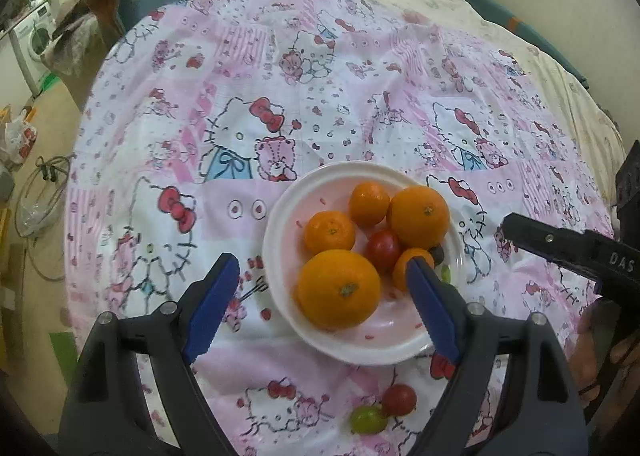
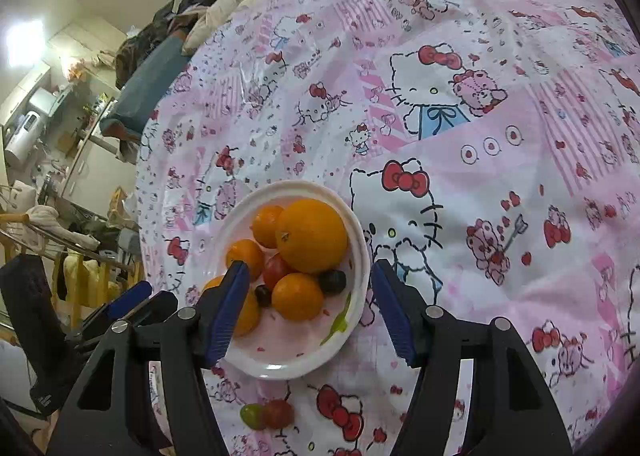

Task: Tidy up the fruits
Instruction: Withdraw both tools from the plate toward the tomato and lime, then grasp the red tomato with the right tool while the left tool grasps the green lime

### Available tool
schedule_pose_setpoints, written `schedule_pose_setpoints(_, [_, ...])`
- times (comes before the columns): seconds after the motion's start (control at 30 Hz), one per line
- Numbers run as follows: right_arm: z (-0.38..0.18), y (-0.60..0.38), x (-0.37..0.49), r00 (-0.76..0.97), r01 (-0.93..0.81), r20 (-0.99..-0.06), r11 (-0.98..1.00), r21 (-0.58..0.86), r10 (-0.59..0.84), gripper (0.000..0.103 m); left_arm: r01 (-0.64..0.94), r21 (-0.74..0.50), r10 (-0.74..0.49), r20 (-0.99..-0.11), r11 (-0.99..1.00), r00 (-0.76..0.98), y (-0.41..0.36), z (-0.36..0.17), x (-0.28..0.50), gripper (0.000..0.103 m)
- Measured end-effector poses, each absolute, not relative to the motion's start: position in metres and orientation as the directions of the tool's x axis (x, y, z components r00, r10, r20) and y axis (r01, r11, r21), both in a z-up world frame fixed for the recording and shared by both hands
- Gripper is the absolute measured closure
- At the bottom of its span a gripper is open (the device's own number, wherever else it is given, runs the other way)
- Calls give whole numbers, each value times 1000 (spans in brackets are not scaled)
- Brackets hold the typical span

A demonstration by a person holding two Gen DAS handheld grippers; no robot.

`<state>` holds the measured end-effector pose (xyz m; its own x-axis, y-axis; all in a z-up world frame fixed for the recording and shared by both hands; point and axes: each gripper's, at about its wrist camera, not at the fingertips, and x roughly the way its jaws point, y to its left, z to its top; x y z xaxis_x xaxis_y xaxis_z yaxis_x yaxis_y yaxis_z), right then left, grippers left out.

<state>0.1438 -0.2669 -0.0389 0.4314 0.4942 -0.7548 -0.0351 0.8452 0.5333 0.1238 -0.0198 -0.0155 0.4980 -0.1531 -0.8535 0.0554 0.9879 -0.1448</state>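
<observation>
The blue fingers (image 1: 212, 304) of the left gripper (image 1: 322, 268) stand wide apart with nothing held between them, one over the cloth beside the plate and the other over the plate's near right part, and the right gripper (image 2: 308, 276) is likewise spread open and empty, its two pads straddling the plate's right half from above. Neither pair touches any fruit, which suggests both tools hang clear above the dish, free for the next pick. The white plate (image 1: 280, 223) sits on the patterned pink cloth (image 1: 240, 75) covering the table, towards the near edge and roughly midway along it. In it lie two large oranges, the bigger orange (image 1: 340, 288) at the near side and the second orange (image 1: 420, 215) at the far right, with three smaller tangerines, one tangerine (image 1: 329, 231) at the left, one at the far side and one partly hidden behind the left gripper's right finger. A red cherry tomato (image 1: 383, 248) nestles in the middle among them, and the right wrist view shows two dark grapes (image 2: 332, 282) tucked beside it near the right rim. The fruit is bunched together and touching, so round pieces brace one another and should not roll. Two pieces are not yet gathered: a green grape (image 1: 368, 419) and a red tomato (image 1: 399, 400) lie touching each other on the cloth, just off the plate's near rim, close to the table's near edge. Judging by this, the sorting is nearly finished.
</observation>
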Motion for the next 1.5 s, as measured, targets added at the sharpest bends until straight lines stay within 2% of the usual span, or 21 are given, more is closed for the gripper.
schedule_pose_setpoints(0.23, [-17, -274, 114, 454, -64, -732, 838, 541, 508, 37, 68, -129, -145, -845, 989, 515, -10, 3, 96, 20])
schedule_pose_setpoints(0.63, [-21, -276, 67, 430, -57, -744, 838, 543, 511, 35, 58, -136, -147, -852, 989, 502, 3, 12, 55, 20])
schedule_pose_setpoints(0.87, [-34, -269, 69, 389, -43, -768, 843, 536, 508, 35, -56, -206, -156, -868, 977, 472, 24, 2, 56, 20])
schedule_pose_setpoints(1.0, [-51, -256, 74, 333, -36, -802, 856, 516, 497, 35, -77, -145, -93, -879, 986, 468, 25, 0, 57, 20])
schedule_pose_setpoints(1.1, [-59, -242, 75, 294, -67, -815, 861, 503, 499, 35, -80, -155, -103, -887, 985, 450, 25, -3, 58, 20])
schedule_pose_setpoints(1.33, [-89, -207, 74, 133, -108, -801, 812, 573, 583, 55, -63, -142, -100, -892, 988, 441, 22, -6, 59, 20])
schedule_pose_setpoints(1.5, [-110, -193, 73, 58, -75, -796, 798, 598, 602, 60, -51, -139, -103, -895, 989, 434, 20, -7, 57, 20])
